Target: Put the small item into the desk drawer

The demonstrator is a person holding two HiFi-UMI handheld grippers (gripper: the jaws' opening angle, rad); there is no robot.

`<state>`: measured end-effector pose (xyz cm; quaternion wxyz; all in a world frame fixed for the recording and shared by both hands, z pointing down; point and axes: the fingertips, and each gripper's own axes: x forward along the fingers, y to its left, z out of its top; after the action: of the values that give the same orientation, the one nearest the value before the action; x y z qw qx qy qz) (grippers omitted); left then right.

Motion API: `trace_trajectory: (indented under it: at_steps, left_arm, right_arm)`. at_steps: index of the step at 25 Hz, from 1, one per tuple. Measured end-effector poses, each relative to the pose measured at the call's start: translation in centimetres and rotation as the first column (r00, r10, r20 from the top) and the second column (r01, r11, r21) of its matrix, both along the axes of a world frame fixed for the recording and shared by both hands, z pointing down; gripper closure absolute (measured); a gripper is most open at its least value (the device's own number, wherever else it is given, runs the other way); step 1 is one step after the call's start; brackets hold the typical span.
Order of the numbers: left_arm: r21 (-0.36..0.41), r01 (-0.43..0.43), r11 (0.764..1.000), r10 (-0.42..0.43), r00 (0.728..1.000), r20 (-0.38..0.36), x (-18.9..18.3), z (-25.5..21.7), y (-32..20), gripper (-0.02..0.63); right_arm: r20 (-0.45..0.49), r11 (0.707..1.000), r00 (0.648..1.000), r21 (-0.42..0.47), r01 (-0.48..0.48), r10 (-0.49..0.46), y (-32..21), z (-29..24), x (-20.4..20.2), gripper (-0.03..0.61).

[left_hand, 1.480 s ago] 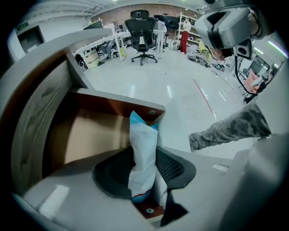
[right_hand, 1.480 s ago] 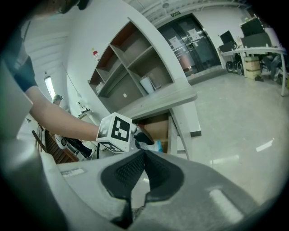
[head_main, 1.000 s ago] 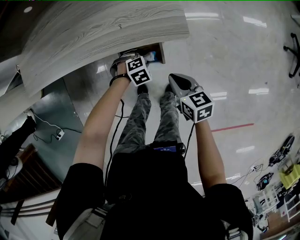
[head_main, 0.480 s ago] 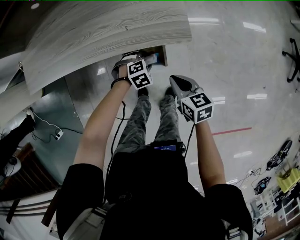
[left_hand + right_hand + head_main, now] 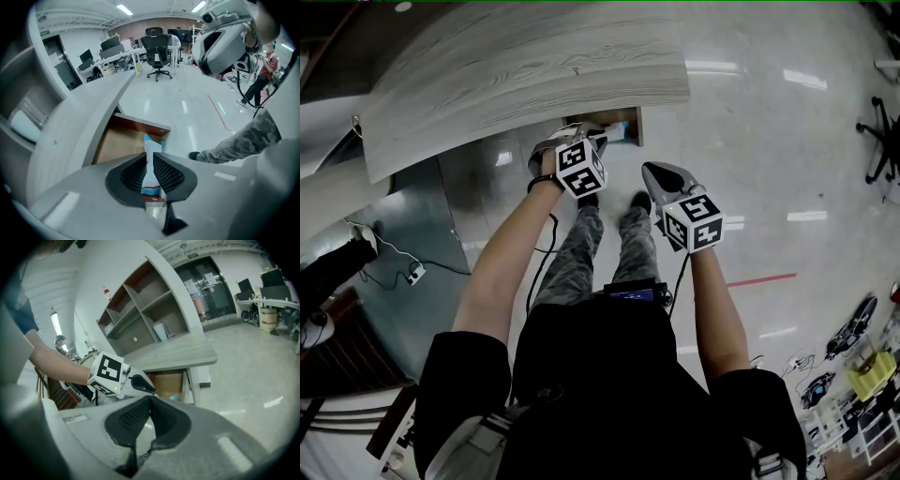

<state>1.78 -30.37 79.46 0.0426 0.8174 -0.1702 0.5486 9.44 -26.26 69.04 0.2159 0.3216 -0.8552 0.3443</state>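
Your left gripper [image 5: 149, 158] is closing its jaws on nothing, I think, since the small packet [image 5: 151, 145] seems to lie loose in the open drawer [image 5: 140, 125], so draw back clear while your right gripper [image 5: 150, 401] waits shut and empty.

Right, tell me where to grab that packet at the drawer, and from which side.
Probably the middle of the packet, pinched across the narrow width, coming in along its length from the left tongs' side. It is long and flat, its blue end toward the drawer's far wall. The left tongs are lined up that way, closing with the packet in their gap.
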Motion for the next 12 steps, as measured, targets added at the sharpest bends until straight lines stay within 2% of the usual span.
trace_trajectory:
  at_steps: [3,8,12]
  left_arm:
    - [0.015,0.038,0.999,-0.037,0.998,-0.040,-0.3,-1.9,0.2,0.610]
    - [0.010,0.108,0.994,-0.107,0.989,-0.102,-0.9,-4.9,1.1,0.612]
    - [-0.004,0.186,0.983,-0.184,0.968,-0.170,-1.7,-7.6,1.7,0.612]
  right_arm:
    - [-0.009,1.000,1.000,0.010,0.003,-0.003,0.1,-1.0,-0.3,0.578]
    - [-0.015,1.000,1.000,0.028,0.003,-0.003,0.6,-3.1,-0.9,0.578]
    - [-0.025,0.999,1.000,0.048,0.004,-0.003,0.9,-5.0,-1.3,0.578]
